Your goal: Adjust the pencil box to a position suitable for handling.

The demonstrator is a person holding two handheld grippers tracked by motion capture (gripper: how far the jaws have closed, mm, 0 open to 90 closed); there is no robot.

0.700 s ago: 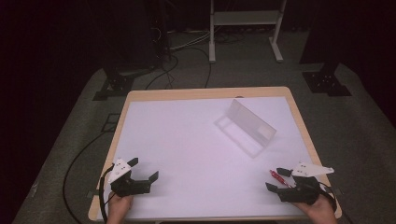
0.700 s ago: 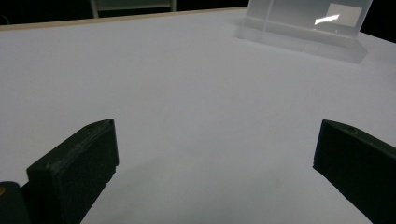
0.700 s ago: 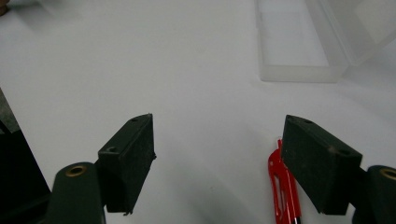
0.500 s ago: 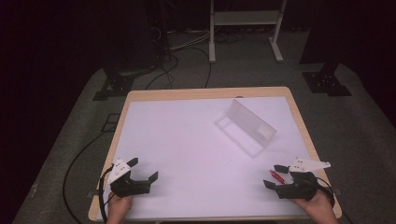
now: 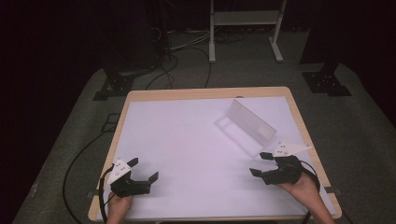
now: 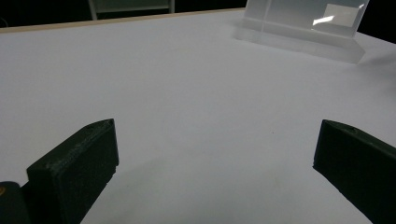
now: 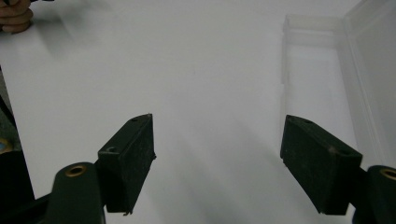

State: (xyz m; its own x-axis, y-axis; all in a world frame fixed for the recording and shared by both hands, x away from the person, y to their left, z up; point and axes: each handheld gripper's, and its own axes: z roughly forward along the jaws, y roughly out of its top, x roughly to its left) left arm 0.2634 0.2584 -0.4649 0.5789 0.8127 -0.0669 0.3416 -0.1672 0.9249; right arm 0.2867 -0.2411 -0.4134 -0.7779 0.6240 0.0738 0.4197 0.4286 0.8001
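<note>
Both grippers are gaping wide and empty as we are drawing the right gripper [image 5: 260, 164] back from the clear stand [image 5: 250, 125], while the left gripper [image 5: 143, 169] is idling on the worktop [image 5: 187, 140], so no task is underway.

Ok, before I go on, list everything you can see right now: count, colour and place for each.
Clear plastic box with raised lid: one, transparent, far right part of the table, open and apparently empty.
White table with wooden edge: one, white top, centre of the high view.
White metal frame stand: one, white, on the floor beyond the table.
Black cables: several, black, on the grey floor behind and left of the table.
Left gripper: one, black, near left corner, jaws open.
Right gripper: one, black, near right edge, jaws open.
</note>
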